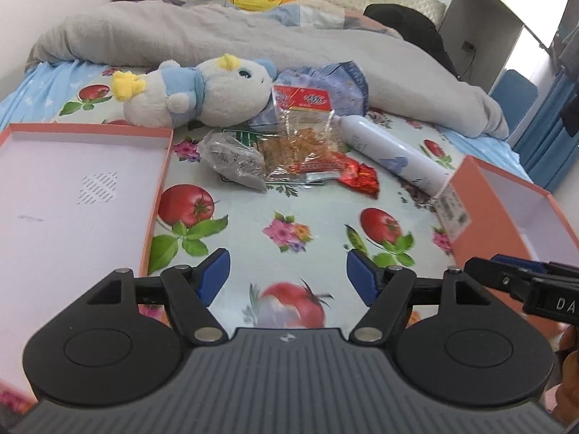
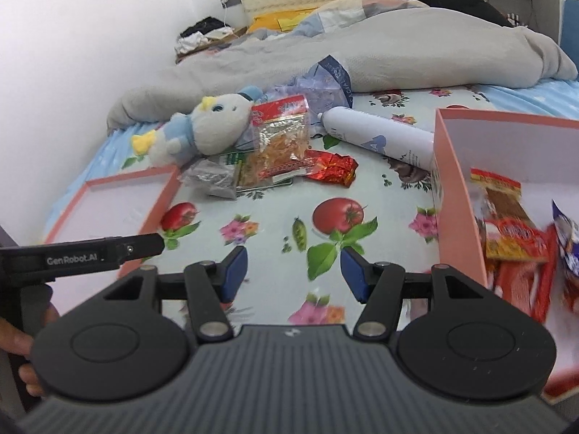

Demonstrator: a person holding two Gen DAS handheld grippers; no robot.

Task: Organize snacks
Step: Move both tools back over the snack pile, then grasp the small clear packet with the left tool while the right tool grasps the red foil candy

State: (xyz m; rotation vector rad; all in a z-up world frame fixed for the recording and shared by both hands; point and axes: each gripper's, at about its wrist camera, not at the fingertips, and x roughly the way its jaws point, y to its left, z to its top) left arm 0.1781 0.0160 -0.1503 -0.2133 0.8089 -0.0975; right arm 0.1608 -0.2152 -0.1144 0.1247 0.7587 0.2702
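The left gripper (image 1: 287, 276) has its blue pads wide apart with nothing between them, above the fruit-printed bed sheet (image 1: 286, 217). The right gripper (image 2: 294, 274) is also open and empty. Just right of it, the deep pink cardboard box (image 2: 457, 195) holds red snack packets (image 2: 517, 249). Left of both lies the shallow pink lid (image 1: 76, 195). Further ahead is the pile of loose snack bags (image 1: 304, 144), beside a white plush toy (image 1: 202, 94) and a white bottle (image 1: 391, 152).
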